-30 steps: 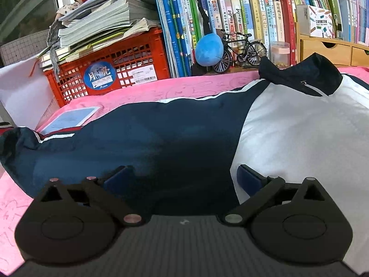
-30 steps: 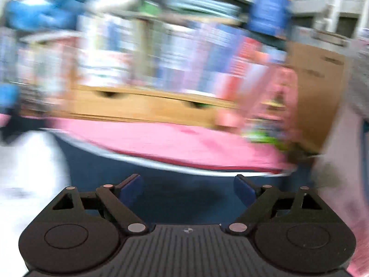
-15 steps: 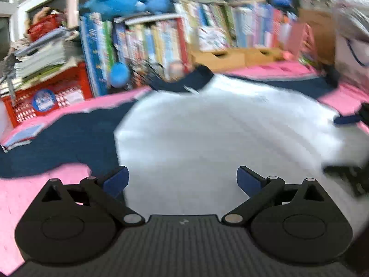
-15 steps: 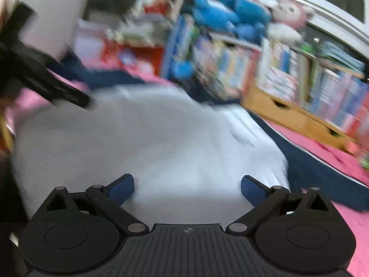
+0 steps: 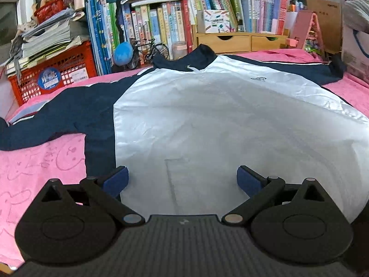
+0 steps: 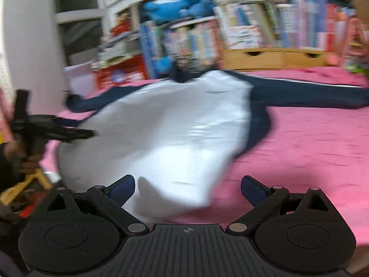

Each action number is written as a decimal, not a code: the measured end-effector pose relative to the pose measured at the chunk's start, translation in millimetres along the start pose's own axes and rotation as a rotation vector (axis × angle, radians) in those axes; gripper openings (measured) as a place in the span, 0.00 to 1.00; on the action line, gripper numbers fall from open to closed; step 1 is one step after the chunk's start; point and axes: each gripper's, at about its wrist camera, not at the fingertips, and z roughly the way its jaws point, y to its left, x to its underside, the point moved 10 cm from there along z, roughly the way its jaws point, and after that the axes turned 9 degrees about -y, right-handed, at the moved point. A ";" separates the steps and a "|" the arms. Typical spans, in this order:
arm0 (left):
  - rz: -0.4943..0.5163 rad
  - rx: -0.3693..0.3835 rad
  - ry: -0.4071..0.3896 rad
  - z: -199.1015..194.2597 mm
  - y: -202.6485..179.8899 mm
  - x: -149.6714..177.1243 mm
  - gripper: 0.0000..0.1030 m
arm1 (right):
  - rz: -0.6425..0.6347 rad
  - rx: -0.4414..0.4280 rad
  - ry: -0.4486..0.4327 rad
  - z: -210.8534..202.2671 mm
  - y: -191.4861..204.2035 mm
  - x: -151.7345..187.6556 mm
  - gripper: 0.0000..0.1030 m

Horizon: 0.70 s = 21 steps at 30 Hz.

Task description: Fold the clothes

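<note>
Left wrist view: left tool (image 5: 182, 177) spread wide, empty, hovering over jacket (image 5: 207, 120) lying flat ahead on pink blanket (image 5: 34, 166).

Right wrist view, blurry: right tool (image 6: 188, 185) also agape over hem. Probably pre-fold; next, pinching a sleeve or hem.

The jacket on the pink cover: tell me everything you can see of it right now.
The jacket lies spread flat, front up, on the pink cover, collar toward the bookshelf. Its body is white, thin and slightly shiny, lightly creased; collar, side panels and both sleeves are navy with a thin white stripe. The sleeves stretch straight out to either side. A small logo sits on the chest. The left gripper and right gripper are both open at the near hem, holding nothing.
</note>
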 end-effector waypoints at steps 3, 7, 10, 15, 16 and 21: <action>0.007 0.020 -0.023 -6.8 -7.2 -8.1 0.98 | -0.035 -0.087 -0.043 16.9 35.2 -17.6 0.99; 0.011 0.060 -0.076 -16.6 -17.8 -27.1 0.98 | 0.089 -0.227 -0.163 35.5 52.8 -71.7 1.00; -0.007 0.092 -0.107 -19.0 -23.4 -39.6 0.99 | 0.301 -0.340 -0.195 62.3 46.5 -107.3 1.00; -0.080 0.139 -0.104 0.0 -35.7 -51.8 1.00 | 0.481 -0.396 -0.157 126.7 37.1 -131.6 1.00; -0.092 0.150 -0.093 7.9 -39.8 -52.9 1.00 | 0.511 -0.408 -0.155 135.8 37.5 -131.9 1.00; -0.014 -0.057 0.032 57.1 -25.0 -32.8 1.00 | 0.513 -0.392 -0.203 117.8 21.4 -118.9 1.00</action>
